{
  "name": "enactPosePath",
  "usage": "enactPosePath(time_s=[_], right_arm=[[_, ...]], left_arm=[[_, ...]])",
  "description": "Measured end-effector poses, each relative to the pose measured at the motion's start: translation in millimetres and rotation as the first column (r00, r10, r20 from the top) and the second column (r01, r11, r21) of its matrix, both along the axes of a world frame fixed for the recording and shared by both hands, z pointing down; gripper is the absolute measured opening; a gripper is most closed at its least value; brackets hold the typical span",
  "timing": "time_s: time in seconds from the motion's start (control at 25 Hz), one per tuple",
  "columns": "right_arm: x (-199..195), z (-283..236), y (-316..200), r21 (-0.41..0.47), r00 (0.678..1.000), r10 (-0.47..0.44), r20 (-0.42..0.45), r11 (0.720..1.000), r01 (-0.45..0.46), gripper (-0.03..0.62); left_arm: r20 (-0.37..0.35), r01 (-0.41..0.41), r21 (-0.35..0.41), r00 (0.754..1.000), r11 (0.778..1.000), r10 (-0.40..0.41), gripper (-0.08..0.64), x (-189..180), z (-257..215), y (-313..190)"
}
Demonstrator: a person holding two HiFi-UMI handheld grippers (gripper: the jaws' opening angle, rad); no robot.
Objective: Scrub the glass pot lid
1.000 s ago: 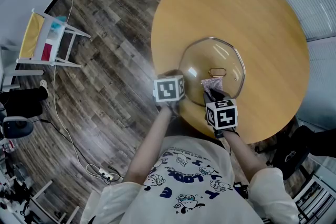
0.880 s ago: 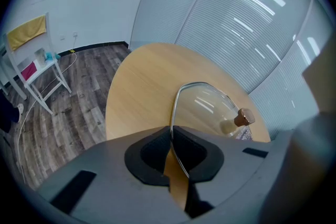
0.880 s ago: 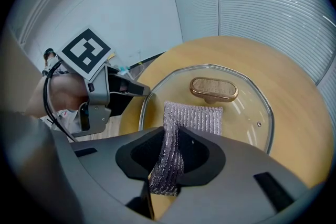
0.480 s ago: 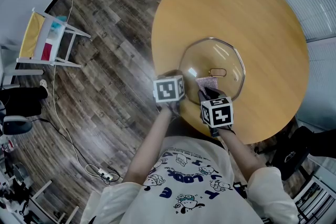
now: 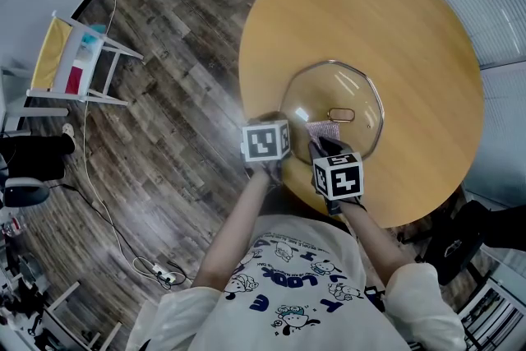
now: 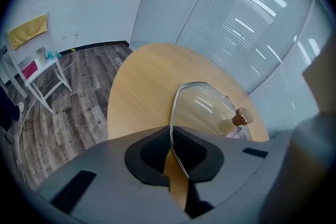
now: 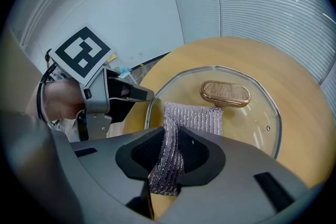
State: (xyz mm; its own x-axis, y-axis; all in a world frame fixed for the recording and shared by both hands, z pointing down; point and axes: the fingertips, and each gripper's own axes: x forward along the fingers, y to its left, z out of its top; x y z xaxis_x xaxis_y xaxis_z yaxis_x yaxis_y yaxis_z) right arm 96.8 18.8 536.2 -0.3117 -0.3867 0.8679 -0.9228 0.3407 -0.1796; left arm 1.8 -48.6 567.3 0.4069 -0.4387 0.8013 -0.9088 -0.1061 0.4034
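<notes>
A round wooden table [image 5: 411, 20] is standing on a dark plank floor, with slatted blinds behind it. The glass pot lid [image 5: 366, 90] is lying on it dome up, its oval handle [image 5: 340, 114] on top. The left gripper [image 6: 177, 162] is clamping the lid's rim on the person's side of the handle and to its left, with the thin metal edge running between its closed jaws. The right gripper [image 7: 168, 165] is pinching a silvery ribbed scrubbing pad [image 7: 193, 119]. The pad's free end is lying flat on the glass just short of the handle, on its near side.

I am judging the scrub to be under way, with the lid steadied and the pad pressing on the near slope. The glass beyond the handle and to its right is probably waiting its turn. No suds or grime are showing, so I cannot tell how clean any part is.
</notes>
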Motion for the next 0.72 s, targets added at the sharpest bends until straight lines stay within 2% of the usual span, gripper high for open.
enactPosePath(time_s=[0.4,0.72], right_arm=[[-6,-3,-7,0.012,1.000,-0.015,0.016,1.000,0.015,0.086],[-30,-7,-19,0.026,0.997,-0.067,0.034,0.997,0.066,0.087]], left_arm=[[-0.022,0.017,0.014,1.000,1.000,-0.017,0.028,-5,-10,4],[-0.033,0.046,0.023,0.998,0.999,-0.045,0.028,-16,-19,9]])
